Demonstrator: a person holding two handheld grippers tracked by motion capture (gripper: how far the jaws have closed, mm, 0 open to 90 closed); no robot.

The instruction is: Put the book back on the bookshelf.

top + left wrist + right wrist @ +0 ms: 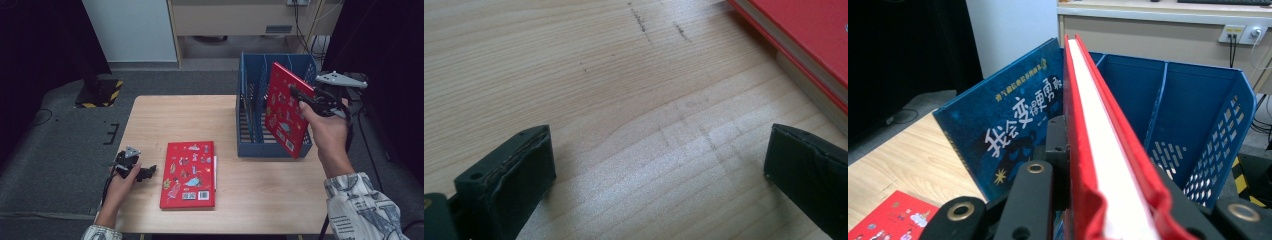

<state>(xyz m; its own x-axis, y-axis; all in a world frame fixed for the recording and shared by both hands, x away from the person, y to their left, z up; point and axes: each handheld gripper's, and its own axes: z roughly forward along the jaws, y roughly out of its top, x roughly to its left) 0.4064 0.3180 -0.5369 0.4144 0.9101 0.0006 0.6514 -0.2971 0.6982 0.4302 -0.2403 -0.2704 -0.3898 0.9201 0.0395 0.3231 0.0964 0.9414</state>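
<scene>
In the high view a red picture book [187,174] lies flat on the wooden table [185,120], front centre. Just left of it, my left gripper [148,173] rests open on the table. The left gripper view has bare wood between its spread pads [519,182] and that book's corner [809,35] at top right. My right gripper [301,96] is shut on a second red book [286,112], held upright and tilted over the blue file rack [248,85]. Seen edge-on in the right gripper view, this book [1098,150] sits beside a dark blue book [1008,125] standing in the rack [1198,110].
The rack stands at the table's back right, with dividers forming several slots. On the grey floor at far left is a stand base with yellow-black stripes [102,92]. A wooden cabinet [240,17] and cables are beyond the table. Bare wood lies between the flat book and the rack.
</scene>
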